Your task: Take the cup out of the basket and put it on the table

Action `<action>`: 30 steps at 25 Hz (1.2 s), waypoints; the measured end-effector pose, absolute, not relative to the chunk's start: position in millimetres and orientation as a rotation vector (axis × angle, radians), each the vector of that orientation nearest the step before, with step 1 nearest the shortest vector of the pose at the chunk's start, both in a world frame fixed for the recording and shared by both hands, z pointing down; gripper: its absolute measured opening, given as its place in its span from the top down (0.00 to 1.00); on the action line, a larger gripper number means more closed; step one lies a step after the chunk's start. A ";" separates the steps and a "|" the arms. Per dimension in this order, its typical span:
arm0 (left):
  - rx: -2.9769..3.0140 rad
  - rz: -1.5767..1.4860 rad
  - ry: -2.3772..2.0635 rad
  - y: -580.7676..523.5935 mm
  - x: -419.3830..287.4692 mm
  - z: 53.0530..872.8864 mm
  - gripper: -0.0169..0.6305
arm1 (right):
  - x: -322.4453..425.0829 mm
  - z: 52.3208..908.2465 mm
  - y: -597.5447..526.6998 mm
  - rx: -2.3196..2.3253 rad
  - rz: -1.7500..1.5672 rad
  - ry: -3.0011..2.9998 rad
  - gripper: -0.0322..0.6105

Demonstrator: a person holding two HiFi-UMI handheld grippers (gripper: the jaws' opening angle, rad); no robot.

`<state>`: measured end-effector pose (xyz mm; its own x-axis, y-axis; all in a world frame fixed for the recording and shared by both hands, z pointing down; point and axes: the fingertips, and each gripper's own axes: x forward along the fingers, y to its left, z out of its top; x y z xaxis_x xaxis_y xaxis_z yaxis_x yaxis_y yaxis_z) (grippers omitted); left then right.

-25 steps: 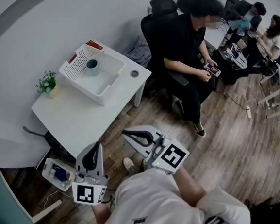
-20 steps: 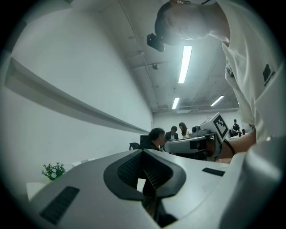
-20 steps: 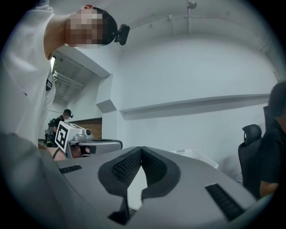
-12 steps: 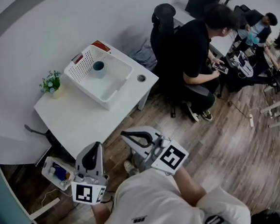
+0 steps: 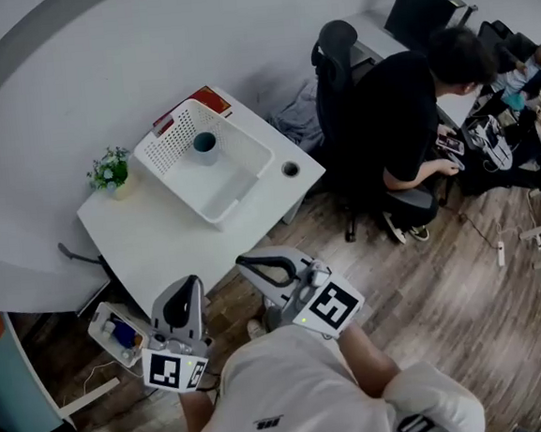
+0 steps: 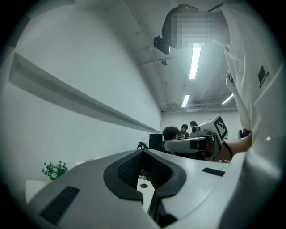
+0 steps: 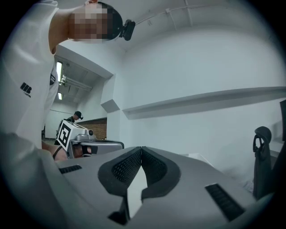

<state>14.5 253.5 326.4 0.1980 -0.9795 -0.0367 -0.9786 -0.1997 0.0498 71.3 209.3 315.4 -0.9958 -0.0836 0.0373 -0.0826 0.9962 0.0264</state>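
A teal cup (image 5: 205, 143) stands upright in the far corner of a white perforated basket (image 5: 239, 178), which sits on the white table (image 5: 159, 231). Both grippers hang low in front of me, short of the table's near corner and far from the cup. My left gripper (image 5: 188, 283) is shut with nothing in it, its tips meeting (image 6: 143, 152) in the left gripper view. My right gripper (image 5: 244, 261) is also shut and empty, its pads touching at the tip (image 7: 141, 150) in the right gripper view. Neither gripper view shows the cup.
A small potted plant (image 5: 109, 170) stands at the table's left corner, and a round hole (image 5: 290, 169) lies near its right corner. A person in black (image 5: 421, 112) sits in an office chair to the right. An open box of small items (image 5: 116, 332) lies on the floor at left.
The table, basket and seated person have shifted right and slightly down in the head view. Both grippers keep the same pose and stay shut.
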 end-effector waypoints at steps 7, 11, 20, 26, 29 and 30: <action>2.368 -0.057 -2.034 220.6 14.8 320.7 0.96 | 73.9 317.4 174.6 0.048 -0.061 -3.080 0.93; 2.353 -0.038 -2.058 208.8 17.6 317.6 0.96 | 73.7 315.2 162.7 0.011 -0.071 -3.080 0.93; 2.355 -0.018 -2.059 188.0 14.3 320.3 0.96 | 63.6 318.9 143.7 -0.003 -0.060 -3.086 0.93; 2.385 -0.039 -2.022 168.4 -0.2 327.9 0.96 | 48.9 329.5 128.6 0.026 -0.066 -3.053 0.93; 2.406 -0.051 -1.997 156.9 -7.2 328.5 0.96 | 42.6 331.1 118.5 0.054 -0.064 -3.046 0.93; 2.412 -0.055 -1.990 153.3 -9.9 328.3 0.96 | 40.1 331.3 115.0 0.065 -0.062 -3.043 0.93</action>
